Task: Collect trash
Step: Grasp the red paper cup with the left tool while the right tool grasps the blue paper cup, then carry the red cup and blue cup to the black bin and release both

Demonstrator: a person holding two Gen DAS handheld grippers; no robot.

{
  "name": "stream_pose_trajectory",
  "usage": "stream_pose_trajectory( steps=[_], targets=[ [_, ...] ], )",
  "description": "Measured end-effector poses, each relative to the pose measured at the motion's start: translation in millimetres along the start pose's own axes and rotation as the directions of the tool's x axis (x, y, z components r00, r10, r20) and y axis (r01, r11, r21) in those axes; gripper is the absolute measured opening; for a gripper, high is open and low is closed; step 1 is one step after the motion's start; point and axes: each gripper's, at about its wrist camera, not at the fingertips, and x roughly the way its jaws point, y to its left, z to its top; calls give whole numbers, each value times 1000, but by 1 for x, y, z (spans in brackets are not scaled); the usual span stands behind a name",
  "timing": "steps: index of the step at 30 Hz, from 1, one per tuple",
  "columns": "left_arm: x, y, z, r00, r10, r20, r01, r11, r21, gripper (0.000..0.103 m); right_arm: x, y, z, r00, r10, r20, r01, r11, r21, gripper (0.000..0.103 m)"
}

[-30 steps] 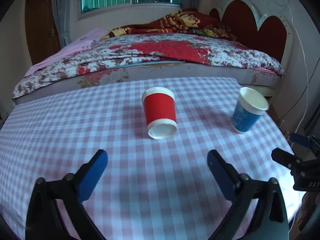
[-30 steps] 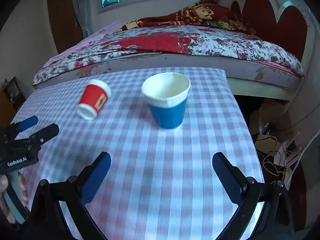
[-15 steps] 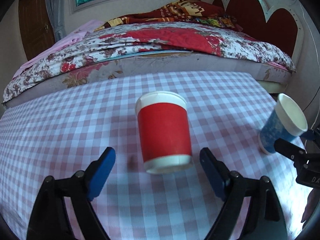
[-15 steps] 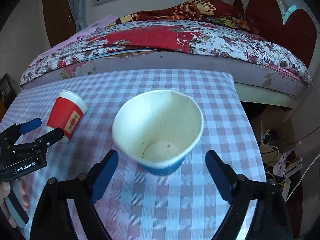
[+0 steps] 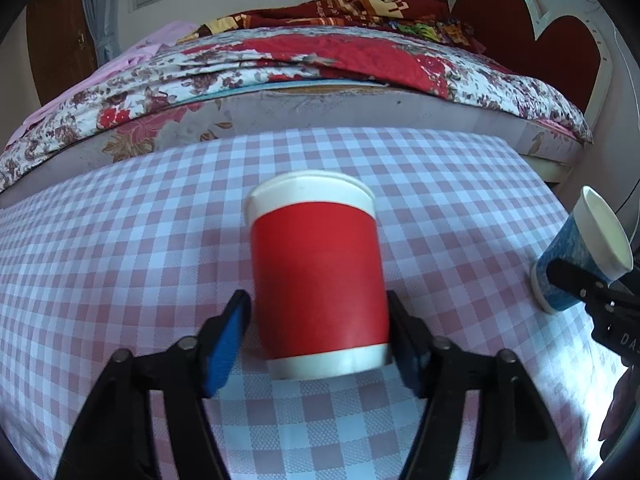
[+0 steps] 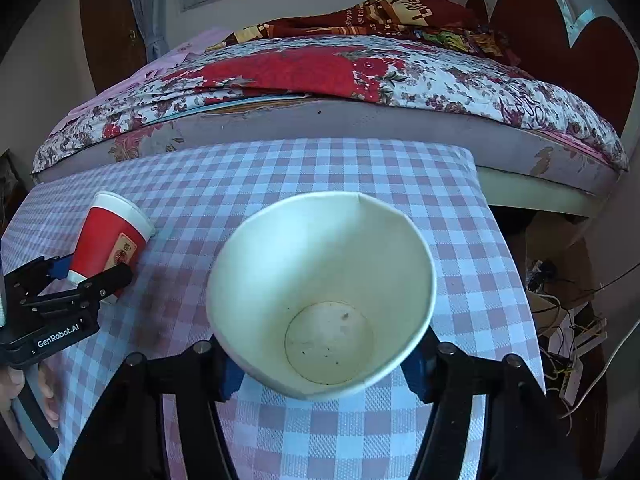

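Now red cup [image 5: 318, 276] between closing left tool [image 5: 320, 332], blue cup [image 6: 320, 292] between closing right tool [image 6: 324, 364].

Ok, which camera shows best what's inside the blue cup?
The right wrist view: it looks straight down into the blue cup, showing a bare bottom with a few dark specks. The left wrist view catches only its blue side and white rim at the right edge.

On the table [image 5: 120, 240], one cup [image 5: 318, 280] lies tipped over to the left, another cup [image 6: 320, 292] stands upright to its right, and the bed [image 5: 320, 64] runs behind.
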Motion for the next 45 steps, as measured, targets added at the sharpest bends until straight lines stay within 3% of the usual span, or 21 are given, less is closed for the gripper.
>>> stream_pose_trajectory(
  steps=[11, 15, 23, 45],
  targets=[
    [-7, 15, -6, 999, -32, 41, 32, 999, -6, 58, 3, 9, 1, 1000, 8, 3, -8, 1000, -19, 64],
    [-14, 17, -9, 998, -42, 52, 42, 999, 5, 58, 0, 15, 0, 1000, 1, 6, -1, 999, -42, 58],
    [-37, 22, -21, 996, -22, 85, 21, 1000, 21, 58, -21, 25, -4, 999, 16, 30, -14, 998, -56, 57],
    [-141, 4, -77, 989, -40, 142, 28, 996, 84, 57, -133, 32, -55, 996, 37, 81, -35, 999, -23, 57]
  ],
)
